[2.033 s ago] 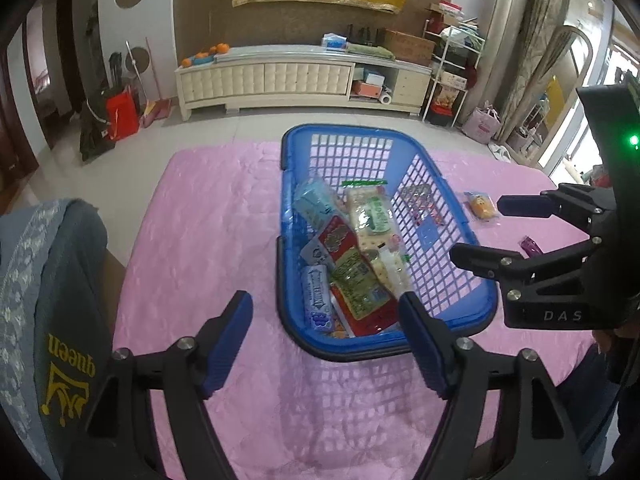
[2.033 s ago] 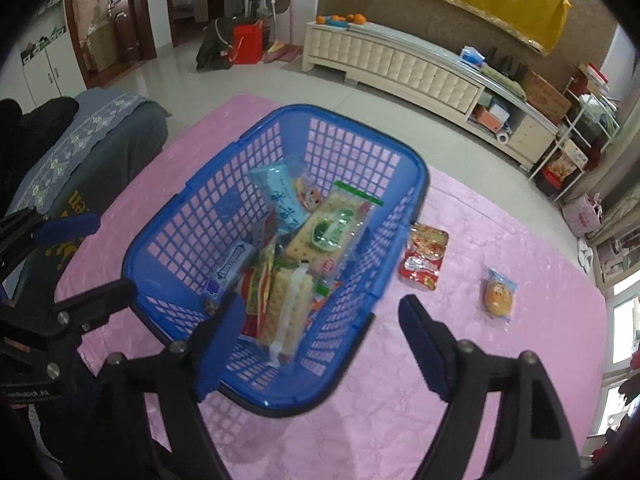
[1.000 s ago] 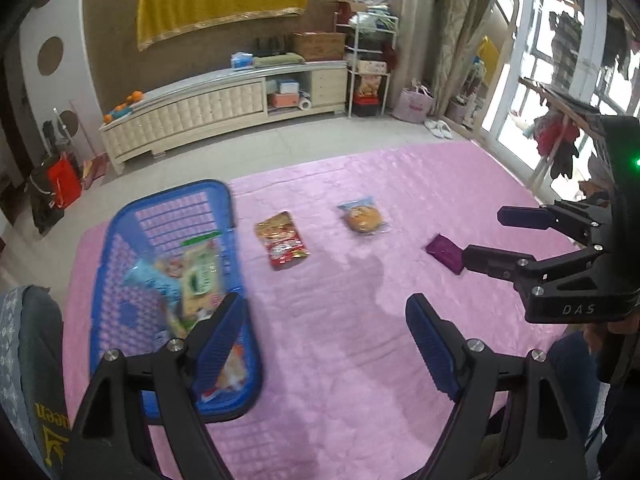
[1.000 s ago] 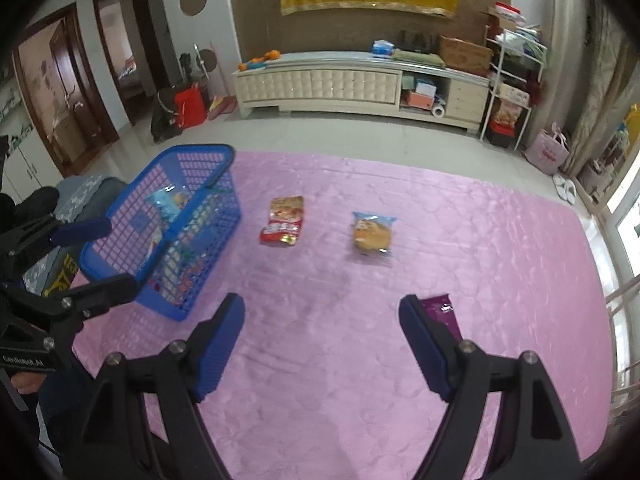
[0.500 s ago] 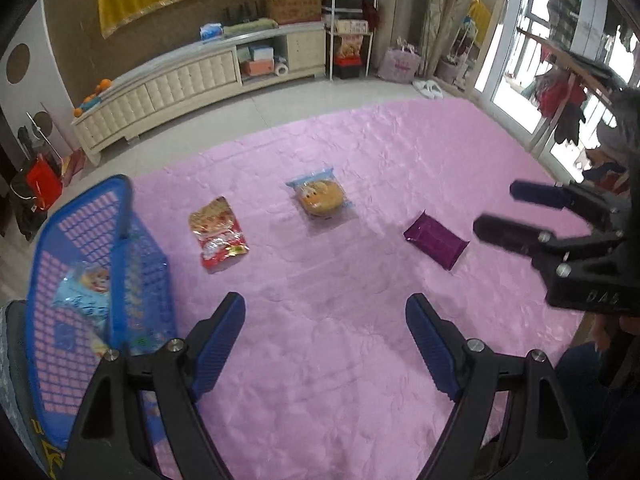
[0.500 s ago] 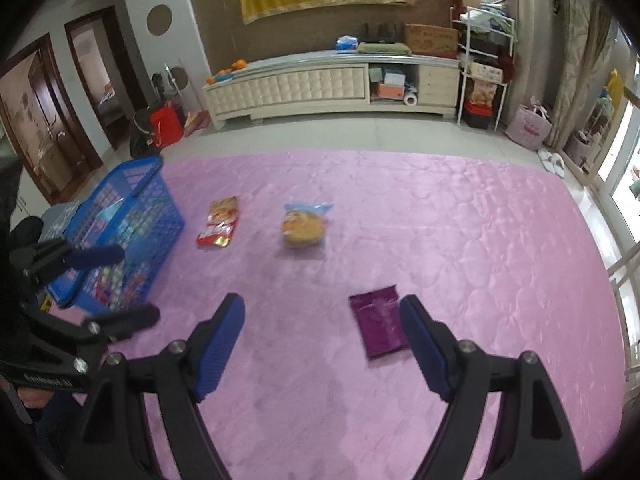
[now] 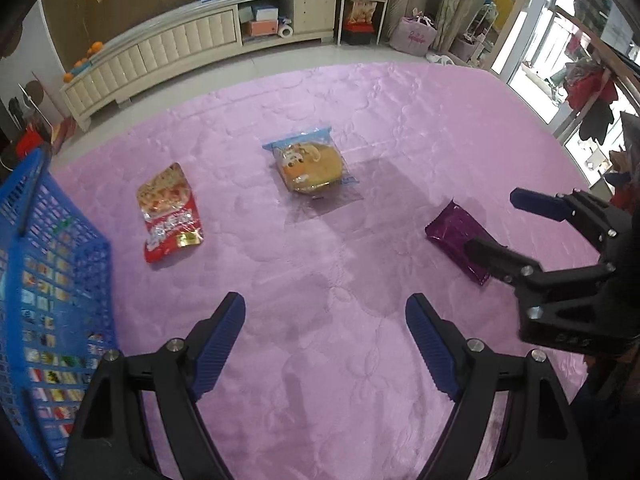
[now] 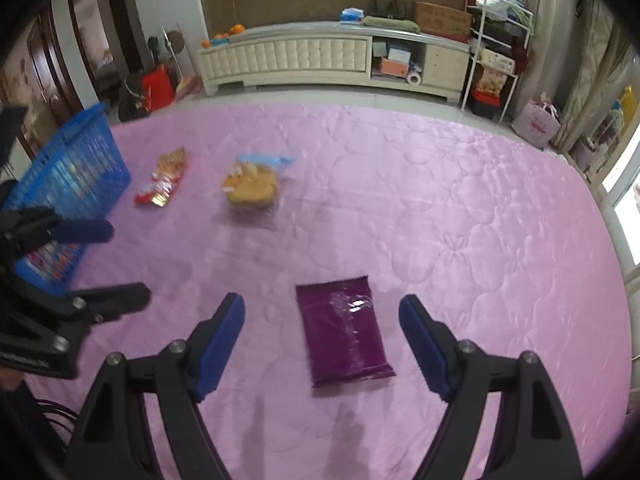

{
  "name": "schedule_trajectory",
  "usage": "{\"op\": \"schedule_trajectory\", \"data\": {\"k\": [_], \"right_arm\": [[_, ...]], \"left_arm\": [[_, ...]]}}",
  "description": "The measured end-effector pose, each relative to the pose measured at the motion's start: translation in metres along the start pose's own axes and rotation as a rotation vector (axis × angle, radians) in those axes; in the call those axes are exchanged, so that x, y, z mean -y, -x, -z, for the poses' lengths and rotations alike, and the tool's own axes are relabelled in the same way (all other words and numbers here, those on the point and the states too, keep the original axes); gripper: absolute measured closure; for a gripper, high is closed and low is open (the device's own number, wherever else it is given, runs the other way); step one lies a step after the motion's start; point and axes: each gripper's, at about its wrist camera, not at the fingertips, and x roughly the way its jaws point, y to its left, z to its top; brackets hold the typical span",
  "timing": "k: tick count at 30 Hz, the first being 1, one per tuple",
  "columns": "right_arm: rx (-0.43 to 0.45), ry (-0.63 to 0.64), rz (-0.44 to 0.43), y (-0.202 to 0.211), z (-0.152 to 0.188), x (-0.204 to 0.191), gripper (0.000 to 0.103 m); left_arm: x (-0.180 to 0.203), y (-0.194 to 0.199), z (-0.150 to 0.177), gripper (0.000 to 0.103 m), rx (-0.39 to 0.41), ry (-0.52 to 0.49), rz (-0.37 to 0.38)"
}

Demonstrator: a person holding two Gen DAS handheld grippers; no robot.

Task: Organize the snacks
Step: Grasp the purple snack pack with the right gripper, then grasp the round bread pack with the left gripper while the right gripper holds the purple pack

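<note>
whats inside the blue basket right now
Through the mesh wall of the blue basket only colourful bits of snack packets show. The wall and the frame edge hide how many there are and what kinds.

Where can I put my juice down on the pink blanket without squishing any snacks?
The big bare stretch of pink blanket right of the purple packet is free. The patch between the round cake packet and the purple packet is free too. It is crowded near the blue basket, beside the red snack bag.

Two forward-down wrist views above pink quilt [image 7: 328, 264], sharing purple packet [image 8: 344, 336].
</note>
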Motion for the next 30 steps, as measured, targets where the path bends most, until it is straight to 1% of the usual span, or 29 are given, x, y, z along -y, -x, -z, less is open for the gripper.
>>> {"op": "schedule_trajectory", "data": {"k": [2, 6, 10, 12, 13, 14, 15, 16, 17, 18, 23, 25, 27, 30], "right_arm": [[-0.009, 0.014, 0.03, -0.008, 0.002, 0.001, 0.02], [-0.051, 0.018, 0.001, -0.022, 0.008, 0.002, 0.02], [-0.054, 0.031, 0.019, -0.026, 0.009, 0.001, 0.02], [-0.063, 0.024, 0.009, -0.03, 0.012, 0.004, 0.021], [-0.072, 0.024, -0.004, -0.032, 0.013, 0.005, 0.024], [-0.098, 0.018, -0.03, -0.035, 0.017, 0.006, 0.033], [-0.092, 0.027, -0.012, -0.035, 0.018, 0.005, 0.039], [-0.091, 0.047, 0.008, -0.035, 0.019, 0.002, 0.04], [-0.088, 0.059, 0.01, -0.034, 0.019, 0.0, 0.045], [-0.087, 0.066, 0.003, -0.033, 0.019, -0.001, 0.047], [-0.097, 0.067, -0.01, -0.033, 0.011, 0.001, 0.049], [-0.073, 0.038, -0.03, -0.029, 0.007, 0.004, 0.049], [-0.04, 0.011, -0.032, -0.02, -0.001, 0.006, 0.049], [-0.011, 0.023, -0.018, -0.014, -0.015, 0.009, 0.049]], "left_arm": [[0.002, -0.005, -0.001, 0.022, -0.008, 0.009, 0.009], [0.003, -0.013, 0.001, 0.022, -0.025, 0.012, 0.012], [0.003, -0.013, 0.005, 0.022, -0.03, 0.001, 0.019], [0.003, -0.012, 0.007, 0.022, -0.027, -0.009, 0.015], [0.003, -0.012, 0.007, 0.022, -0.026, -0.014, 0.015], [0.001, -0.012, 0.007, 0.022, -0.026, -0.015, 0.014], [0.0, -0.012, 0.007, 0.022, -0.026, -0.014, 0.012], [-0.001, -0.012, 0.007, 0.022, -0.026, -0.012, 0.01], [-0.002, -0.011, 0.008, 0.022, -0.027, -0.008, 0.009], [-0.004, -0.011, 0.009, 0.022, -0.029, -0.002, 0.01], [-0.012, -0.009, 0.01, 0.022, -0.026, 0.027, 0.01], [-0.016, -0.006, 0.008, 0.022, -0.015, 0.037, 0.006], [-0.019, -0.003, 0.003, 0.022, -0.006, 0.053, 0.005], [-0.026, -0.001, -0.008, 0.022, 0.002, 0.088, 0.015]]}}
